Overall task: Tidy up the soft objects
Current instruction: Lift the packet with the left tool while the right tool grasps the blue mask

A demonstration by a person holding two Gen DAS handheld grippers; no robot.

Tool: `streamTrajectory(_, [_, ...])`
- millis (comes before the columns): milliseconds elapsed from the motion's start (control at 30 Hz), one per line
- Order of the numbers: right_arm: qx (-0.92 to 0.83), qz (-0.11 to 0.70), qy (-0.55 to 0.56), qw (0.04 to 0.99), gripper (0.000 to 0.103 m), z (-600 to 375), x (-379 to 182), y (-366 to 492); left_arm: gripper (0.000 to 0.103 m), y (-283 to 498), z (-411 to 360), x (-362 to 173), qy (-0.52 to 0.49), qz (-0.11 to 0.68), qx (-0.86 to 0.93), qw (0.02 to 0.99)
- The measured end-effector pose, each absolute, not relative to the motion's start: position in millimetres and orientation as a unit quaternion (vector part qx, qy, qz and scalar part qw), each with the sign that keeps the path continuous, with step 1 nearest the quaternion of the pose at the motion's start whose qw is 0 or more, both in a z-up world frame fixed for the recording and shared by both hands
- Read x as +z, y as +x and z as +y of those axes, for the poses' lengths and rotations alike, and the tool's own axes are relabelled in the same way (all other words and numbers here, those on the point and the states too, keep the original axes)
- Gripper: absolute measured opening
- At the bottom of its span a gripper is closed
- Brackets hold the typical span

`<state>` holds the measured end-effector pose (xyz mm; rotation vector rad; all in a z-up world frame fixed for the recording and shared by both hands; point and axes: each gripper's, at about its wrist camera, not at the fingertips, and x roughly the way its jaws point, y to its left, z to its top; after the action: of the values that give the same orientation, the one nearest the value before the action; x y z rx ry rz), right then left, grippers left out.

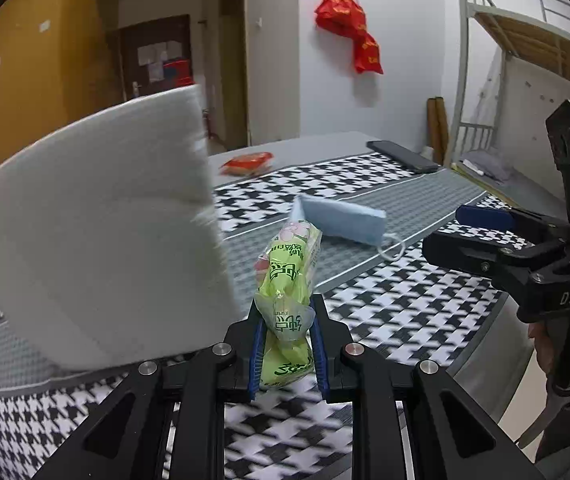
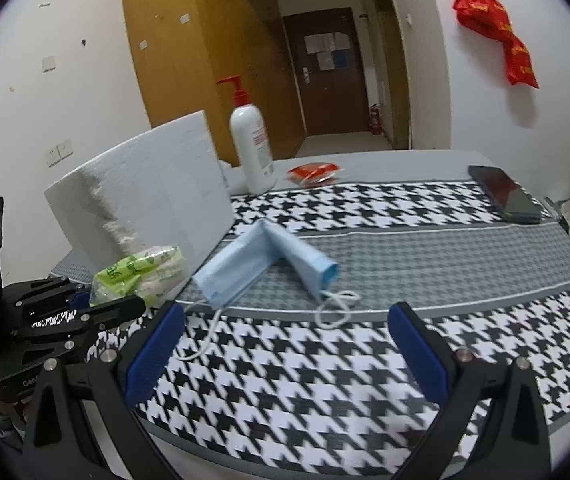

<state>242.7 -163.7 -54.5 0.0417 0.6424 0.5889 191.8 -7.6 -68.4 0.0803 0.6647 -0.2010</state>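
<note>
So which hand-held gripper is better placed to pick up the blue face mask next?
Right. The right hand-held gripper is open and empty, facing the face mask; the left hand-held gripper is shut on the green tissue pack.

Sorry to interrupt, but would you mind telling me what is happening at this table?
A person is tidying soft items with two handheld grippers. The left gripper is shut on a green tissue pack, beside a white foam block. The right gripper is open and empty, near a blue face mask lying on the houndstooth cloth.

White walls [image 2: 425, 92], a wooden wardrobe [image 2: 173, 40], a dark door [image 2: 325, 72] down the hallway.
</note>
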Motion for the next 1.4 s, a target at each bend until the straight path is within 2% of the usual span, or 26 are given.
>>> streamTrajectory(900, [0.281, 0.346, -0.090, 0.891, 0.103, -107, -49, 298, 0.022, 160, 27, -85, 0.020, 0.354, -0.081, 0.932])
streamTrajectory(1233, [0.269, 0.407, -0.100, 0.867, 0.102, -102, -76, 330, 0.022, 167, 23, -87, 0.016, 0.359, -0.078, 0.930])
streamTrajectory(1267, [0.273, 0.410, -0.095, 0.865, 0.100, -103, -77, 332, 0.022, 168, 23, -88, 0.015, 0.359, -0.077, 0.930])
streamTrajectory(1300, [0.276, 0.414, -0.089, 0.863, 0.094, -104, -78, 335, 0.022, 169, 23, -88, 0.014, 0.360, -0.077, 0.930])
streamTrajectory(1400, [0.277, 0.420, -0.087, 0.860, 0.069, -103, -82, 339, 0.022, 174, 22, -90, 0.012, 0.362, -0.078, 0.929])
